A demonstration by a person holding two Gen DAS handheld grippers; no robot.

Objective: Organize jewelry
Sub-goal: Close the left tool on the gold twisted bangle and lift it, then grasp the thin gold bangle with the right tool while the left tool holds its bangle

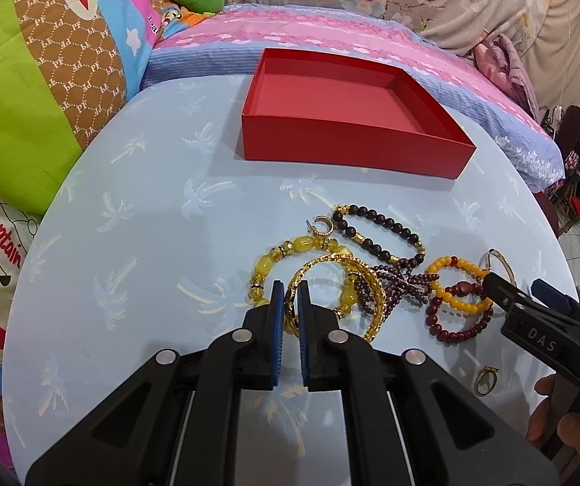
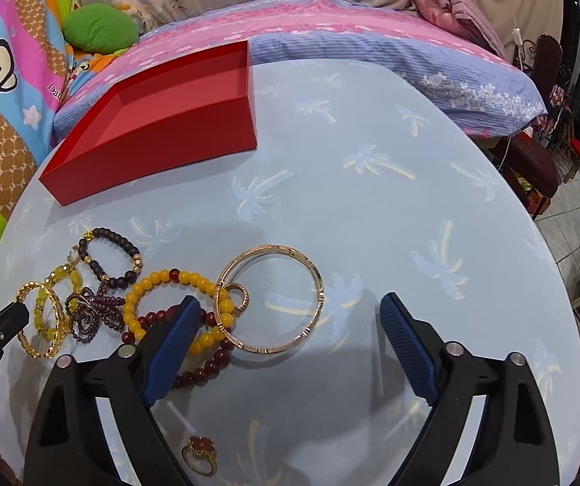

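Observation:
My left gripper [image 1: 291,308] is shut on the near rim of a chunky gold bangle [image 1: 377,303] that lies in the jewelry pile on the round blue table [image 1: 136,243]. My right gripper [image 2: 290,303] stands open, pointing down, with a thin rose-gold bangle [image 2: 319,283] lying flat between its pads and touching neither. The left pad rests over an amber bead bracelet [image 2: 176,277] and a dark red bead bracelet [image 2: 205,368]. An empty red box [image 1: 354,141] sits at the far side of the table.
The pile also holds a black bead bracelet [image 1: 379,222], a purple bead strand [image 1: 399,287], a yellow glass bracelet [image 1: 265,263] and a gold hoop earring [image 1: 324,224]. A red-stone ring [image 2: 198,451] lies near the table's front edge. Pillows and a bed surround the table.

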